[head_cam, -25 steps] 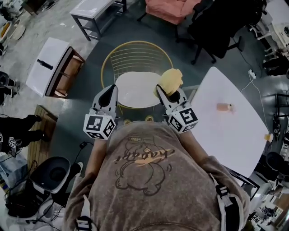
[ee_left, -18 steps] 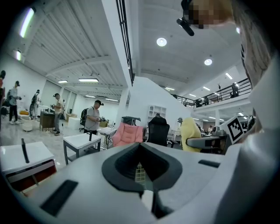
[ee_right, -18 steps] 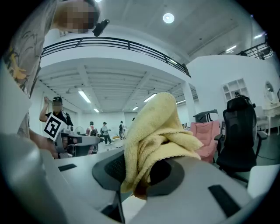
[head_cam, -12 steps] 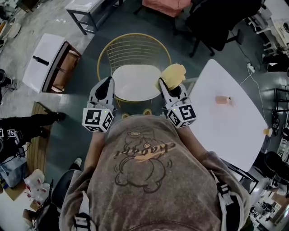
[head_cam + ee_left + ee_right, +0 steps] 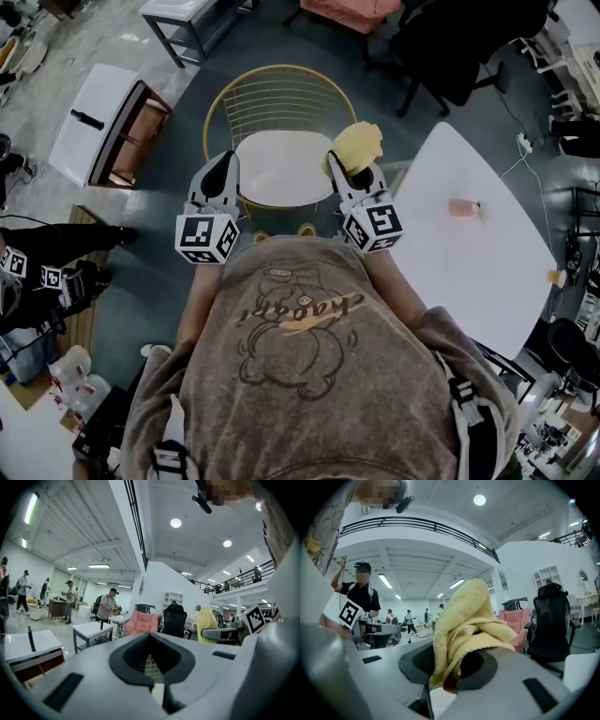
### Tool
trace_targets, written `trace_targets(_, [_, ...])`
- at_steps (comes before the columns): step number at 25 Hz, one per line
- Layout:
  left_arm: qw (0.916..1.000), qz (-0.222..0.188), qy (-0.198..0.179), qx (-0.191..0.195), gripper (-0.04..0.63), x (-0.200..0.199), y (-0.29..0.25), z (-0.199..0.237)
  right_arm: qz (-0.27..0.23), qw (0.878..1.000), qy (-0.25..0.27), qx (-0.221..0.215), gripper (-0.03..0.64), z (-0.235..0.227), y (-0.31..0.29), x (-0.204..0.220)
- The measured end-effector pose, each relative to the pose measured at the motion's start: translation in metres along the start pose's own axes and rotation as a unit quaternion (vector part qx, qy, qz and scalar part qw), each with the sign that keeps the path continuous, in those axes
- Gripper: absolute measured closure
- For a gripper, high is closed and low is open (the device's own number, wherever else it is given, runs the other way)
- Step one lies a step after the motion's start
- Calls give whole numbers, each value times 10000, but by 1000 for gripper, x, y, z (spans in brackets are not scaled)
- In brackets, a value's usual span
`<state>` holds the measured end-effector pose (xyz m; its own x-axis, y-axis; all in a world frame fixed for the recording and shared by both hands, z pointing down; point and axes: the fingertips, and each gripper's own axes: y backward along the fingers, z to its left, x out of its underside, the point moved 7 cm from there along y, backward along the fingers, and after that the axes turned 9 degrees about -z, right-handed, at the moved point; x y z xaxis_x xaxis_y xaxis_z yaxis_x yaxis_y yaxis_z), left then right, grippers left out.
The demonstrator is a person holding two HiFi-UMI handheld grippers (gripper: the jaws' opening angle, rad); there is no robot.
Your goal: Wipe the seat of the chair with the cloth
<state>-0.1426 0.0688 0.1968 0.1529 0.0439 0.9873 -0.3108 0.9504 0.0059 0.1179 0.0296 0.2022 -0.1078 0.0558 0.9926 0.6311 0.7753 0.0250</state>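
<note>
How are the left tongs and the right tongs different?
The right tongs are shut on a yellow cloth; the left tongs are shut with nothing between them. The left tongs are at the left side of the white chair seat; the right tongs are at its right side. Both carry a cube with square markers and point the same way, towards the chair.

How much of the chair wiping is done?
Done: the yellow cloth is picked up and clamped in the right gripper. Now: it and the empty left gripper hover at the front of the chair. Left to do: all the wiping, since the cloth is not yet on the white seat.
</note>
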Motion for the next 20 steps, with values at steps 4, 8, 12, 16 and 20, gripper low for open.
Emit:
trace_targets(4, [10000, -4, 30, -77, 589, -2, 0, 3, 53, 10000, 14, 48, 506, -1, -2, 2])
trace_targets(8, [9999, -7, 52, -121, 589, 0, -1, 5, 92, 9999, 34, 54, 508, 0, -4, 4])
trace_targets(12, [9999, 5, 27, -140, 589, -2, -1, 2, 72, 9999, -43, 77, 508, -2, -2, 1])
trace_targets(16, [9998, 18, 29, -176, 589, -2, -1, 2, 84, 9999, -39, 46, 508, -3, -3, 0])
trace_targets(20, [9998, 22, 46, -180, 588, -2, -3, 3, 96, 9999, -32, 5, 508, -3, -4, 0])
